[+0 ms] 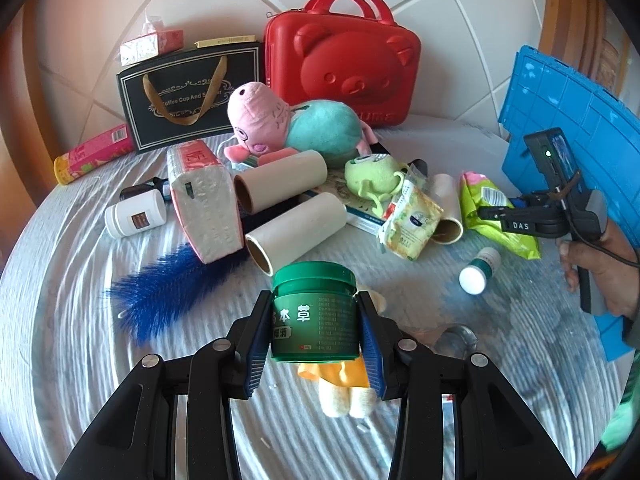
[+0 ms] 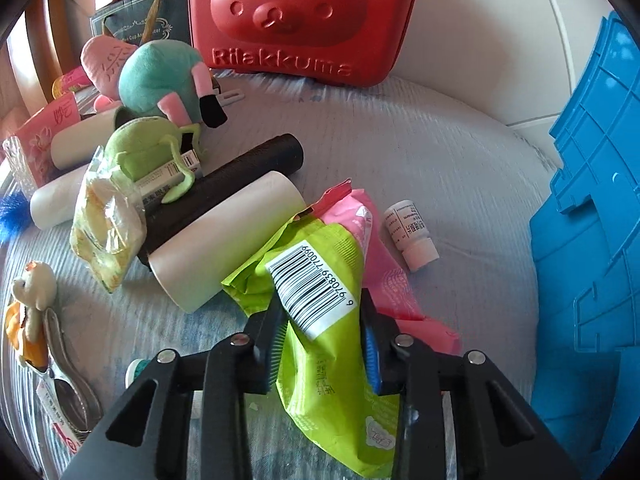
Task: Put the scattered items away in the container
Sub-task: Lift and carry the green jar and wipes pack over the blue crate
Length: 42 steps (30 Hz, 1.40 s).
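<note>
Two grips live, both loaded. Far left of the bed: white pill bottle [image 1: 135, 214], blue feather [image 1: 168, 292], wrapped tissue pack [image 1: 206, 206], cardboard rolls [image 1: 296, 232], all loose on the ribbed sheet [image 1: 80, 340]. Your left gripper [image 1: 315, 328] is clamped on the green jar [image 1: 314, 312], pads on its sides: rigid plastic, round, upright, lid on, won't deform. Small bear toy [image 1: 348, 392] lies under it, not held. Moving right: plush pig [image 1: 280, 124] and red bear case [image 1: 344, 68] at the back, hard shell. Your right gripper [image 2: 324, 344] is pinched shut on the green wipes pack [image 2: 320, 300], soft crinkly film, long axis running away from the fingers, far end resting against a white roll [image 2: 224, 240] with a pink pack [image 2: 380, 248] beneath. Small white bottle [image 2: 412, 236] lies just beside. Blue crate [image 2: 592, 220] stands at far right, so your right hand is nearer; I'd drop the pack first. Expect it to sag and swing.
</note>
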### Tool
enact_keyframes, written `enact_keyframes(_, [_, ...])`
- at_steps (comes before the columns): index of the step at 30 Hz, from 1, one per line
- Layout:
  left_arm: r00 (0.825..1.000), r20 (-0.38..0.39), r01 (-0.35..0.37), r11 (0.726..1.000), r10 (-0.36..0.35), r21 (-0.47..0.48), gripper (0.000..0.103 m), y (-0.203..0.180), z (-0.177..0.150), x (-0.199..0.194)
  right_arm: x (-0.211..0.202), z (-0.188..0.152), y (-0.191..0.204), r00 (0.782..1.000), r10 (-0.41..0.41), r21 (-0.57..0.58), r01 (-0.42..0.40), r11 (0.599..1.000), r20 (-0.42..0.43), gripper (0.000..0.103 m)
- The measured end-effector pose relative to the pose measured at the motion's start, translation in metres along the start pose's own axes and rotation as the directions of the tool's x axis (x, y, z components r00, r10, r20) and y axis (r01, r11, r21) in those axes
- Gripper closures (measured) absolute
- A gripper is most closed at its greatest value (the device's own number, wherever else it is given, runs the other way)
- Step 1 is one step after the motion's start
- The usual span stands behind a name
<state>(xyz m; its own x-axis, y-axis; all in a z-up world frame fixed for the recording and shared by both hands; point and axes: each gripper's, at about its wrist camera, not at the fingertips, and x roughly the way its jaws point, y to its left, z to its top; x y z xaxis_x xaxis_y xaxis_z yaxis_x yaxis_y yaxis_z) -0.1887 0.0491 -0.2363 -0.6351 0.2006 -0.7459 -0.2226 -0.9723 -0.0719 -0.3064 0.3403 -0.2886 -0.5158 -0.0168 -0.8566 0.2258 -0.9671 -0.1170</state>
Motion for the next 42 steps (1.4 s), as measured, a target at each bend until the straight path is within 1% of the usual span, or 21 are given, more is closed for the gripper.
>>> enact_keyframes(3, [1.0,0.013,-0.003,1.0,0.003,-0.001,0.064,-0.001,0.002,-0.007,-0.014,-0.003,-0.002,1.0,0.008,0.024,-0.008,1.0,0.006,0.075])
enact_keyframes(12, [0.999,0.053,-0.002,1.0,0.002,0.004,0.064,-0.005,0.013,-0.033,-0.072,-0.003,0.001,0.998,0.021,0.07,-0.025,0.997,0.056,0.075])
enact_keyframes(16, [0.997,0.075,-0.004,1.0,0.003,0.014,0.064,-0.009,0.02,-0.052,-0.107,-0.001,0.003,0.995,0.037,0.085,-0.045,0.995,0.088,0.075])
enact_keyframes(19, [0.995,0.1,-0.014,1.0,0.012,0.019,0.064,-0.012,0.025,-0.069,-0.135,0.001,0.01,0.992,0.048,0.074,-0.057,0.996,0.119,0.075])
enact_keyframes(23, [0.992,0.129,-0.019,1.0,0.015,0.024,0.064,-0.018,0.032,-0.096,-0.181,0.0,0.017,0.984,0.073,0.064,-0.085,0.994,0.164,0.075])
enact_keyframes(30, [0.986,0.163,-0.023,1.0,0.019,0.022,0.064,-0.033,0.044,-0.144,-0.255,-0.011,0.032,0.965,0.116,0.014,-0.123,0.992,0.234,0.075])
enact_keyframes(34, [0.986,0.168,-0.025,0.999,0.02,0.028,0.064,-0.045,0.048,-0.165,-0.292,-0.018,0.036,0.954,0.143,-0.002,-0.148,0.989,0.264,0.075])
enact_keyframes(42, [0.981,0.188,-0.064,0.996,0.052,0.056,0.064,-0.078,0.064,-0.205,-0.354,-0.036,0.035,0.932,0.186,-0.035,-0.184,0.982,0.312,0.075])
